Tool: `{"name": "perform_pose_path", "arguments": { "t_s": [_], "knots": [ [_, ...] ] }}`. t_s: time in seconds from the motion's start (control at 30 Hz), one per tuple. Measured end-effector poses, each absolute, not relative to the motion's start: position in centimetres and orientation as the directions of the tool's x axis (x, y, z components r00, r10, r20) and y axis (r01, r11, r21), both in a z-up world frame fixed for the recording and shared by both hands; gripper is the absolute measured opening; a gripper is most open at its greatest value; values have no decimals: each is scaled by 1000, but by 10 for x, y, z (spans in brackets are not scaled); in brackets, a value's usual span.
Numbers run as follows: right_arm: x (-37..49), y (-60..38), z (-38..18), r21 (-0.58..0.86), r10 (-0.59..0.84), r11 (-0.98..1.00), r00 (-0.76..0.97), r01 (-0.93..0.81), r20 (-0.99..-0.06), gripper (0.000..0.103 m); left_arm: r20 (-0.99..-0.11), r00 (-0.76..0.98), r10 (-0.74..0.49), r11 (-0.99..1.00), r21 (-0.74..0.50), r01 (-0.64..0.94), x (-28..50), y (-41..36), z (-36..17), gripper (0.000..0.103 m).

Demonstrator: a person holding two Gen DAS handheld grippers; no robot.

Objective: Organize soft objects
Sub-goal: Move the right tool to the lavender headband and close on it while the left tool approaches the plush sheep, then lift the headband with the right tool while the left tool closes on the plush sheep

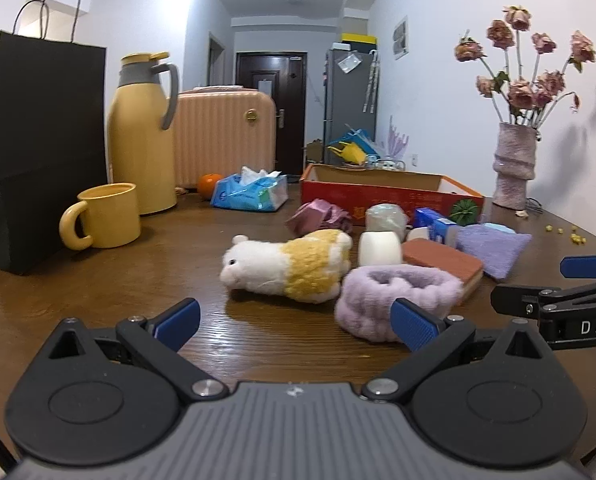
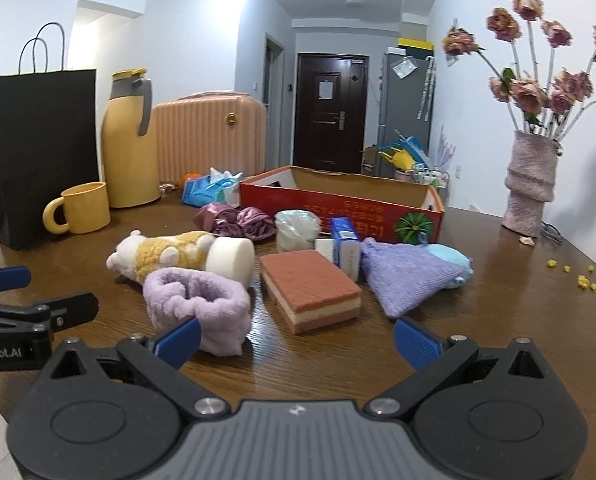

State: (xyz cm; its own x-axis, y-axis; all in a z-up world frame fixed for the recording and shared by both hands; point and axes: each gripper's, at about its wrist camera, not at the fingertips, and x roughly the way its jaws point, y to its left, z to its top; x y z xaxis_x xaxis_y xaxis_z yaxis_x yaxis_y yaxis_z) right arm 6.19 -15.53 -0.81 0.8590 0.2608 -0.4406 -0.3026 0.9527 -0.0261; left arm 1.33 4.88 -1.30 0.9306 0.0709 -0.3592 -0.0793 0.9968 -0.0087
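Note:
A white and yellow plush toy (image 1: 290, 265) (image 2: 158, 258) lies on the wooden table. Next to it are a fluffy lilac headband (image 1: 397, 296) (image 2: 198, 304), a red-brown layered sponge (image 1: 443, 262) (image 2: 309, 288), a white foam roll (image 1: 379, 247) (image 2: 232, 258), a lilac cloth (image 1: 491, 246) (image 2: 405, 278) and a purple scrunchie (image 1: 319, 216) (image 2: 234, 220). A red cardboard box (image 1: 377, 192) (image 2: 345, 204) stands open behind them. My left gripper (image 1: 296, 326) is open and empty in front of the plush. My right gripper (image 2: 298, 340) is open and empty in front of the sponge.
A black paper bag (image 1: 38, 152), yellow mug (image 1: 106, 216), yellow thermos (image 1: 144, 132) and blue tissue pack (image 1: 252, 192) stand at left and back. A vase of dried roses (image 2: 531, 184) stands at right. Small blue-white boxes (image 2: 345, 246) and a wrapped roll (image 2: 296, 230) sit by the red box.

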Motion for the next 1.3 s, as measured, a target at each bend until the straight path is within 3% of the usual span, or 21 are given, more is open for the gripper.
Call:
{"name": "perform_pose_path", "arguments": {
  "t_s": [0.63,0.83,0.9,1.03,1.13,1.2,1.3],
  "knots": [
    [121,-89,-24,0,411,876,747,-482,-522,103,-386,910,154,982,-40,-184,23,86,-23,103],
    [137,-72,-30,25,461,842,694,-539,-553,94,-393,905,164,980,-43,-196,25,91,-25,103],
    [140,-68,-30,16,460,839,694,-544,-553,82,-395,904,163,980,-43,-195,25,90,-25,103],
    [142,-68,-31,22,474,830,686,-557,-552,70,-400,902,161,980,-44,-194,27,89,-26,103],
    [140,-69,-30,17,488,820,683,-573,-544,52,-404,901,160,980,-44,-194,29,89,-26,103],
    [138,-69,-30,16,499,811,678,-584,-539,34,-403,901,160,980,-43,-193,28,88,-26,103],
    [136,-71,-29,22,510,807,676,-591,-532,26,-401,902,162,981,-38,-193,28,86,-24,103]
  ]
}}
